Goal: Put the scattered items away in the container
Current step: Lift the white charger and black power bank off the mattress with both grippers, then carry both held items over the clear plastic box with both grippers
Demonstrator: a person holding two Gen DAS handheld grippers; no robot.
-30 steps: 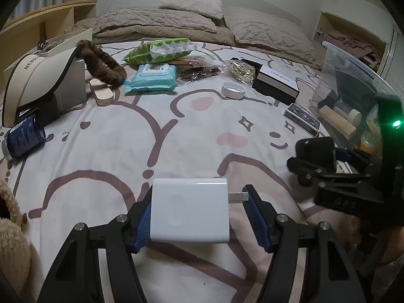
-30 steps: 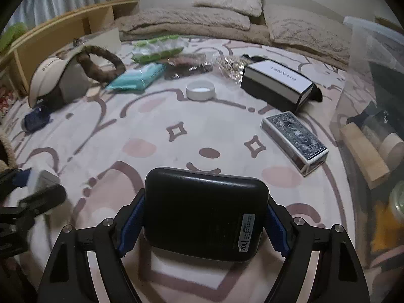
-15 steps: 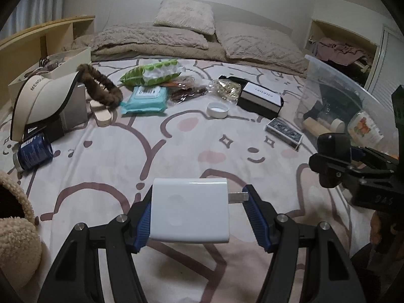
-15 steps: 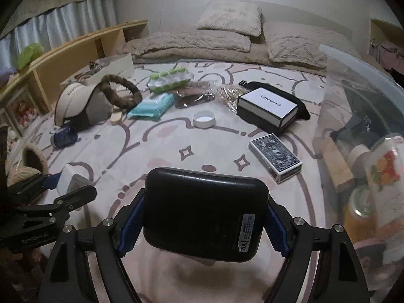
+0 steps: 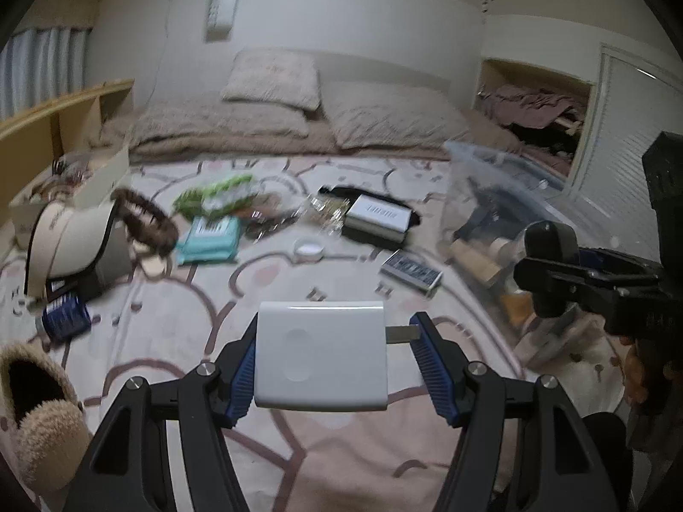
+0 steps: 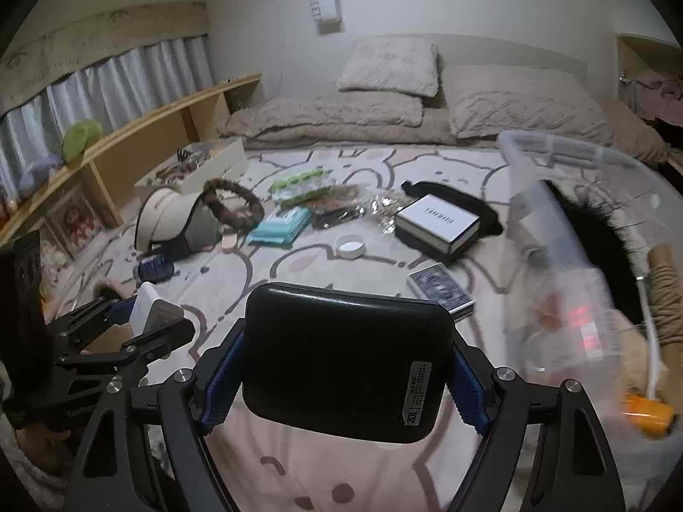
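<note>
My left gripper (image 5: 337, 341) is shut on a white charger (image 5: 320, 367), its plug prongs pressed against the right pad. It hangs above the patterned bedspread (image 5: 179, 324). In the right wrist view my right gripper (image 6: 345, 350) is shut on a black rounded case (image 6: 350, 384), also held up off the bed. The clear plastic container (image 5: 503, 196) stands at the right with several items inside, and its rim (image 6: 567, 149) is close on the right. Each gripper shows in the other's view: the right gripper (image 5: 576, 273) and the left gripper (image 6: 141, 324).
Scattered on the bed are a card deck (image 5: 410, 272), a white and black box (image 5: 375, 217), a white lid (image 5: 309, 249), a blue wipes pack (image 5: 209, 241), a green pack (image 5: 217, 198), a cap (image 5: 68, 234), a brown fuzzy hoop (image 5: 147, 222) and a blue can (image 5: 64, 320). A fuzzy slipper (image 5: 38, 418) lies at the near left.
Both grippers have risen with the charger and the black case still held. The bed items look smaller and farther, and the container has come nearer on the right.
</note>
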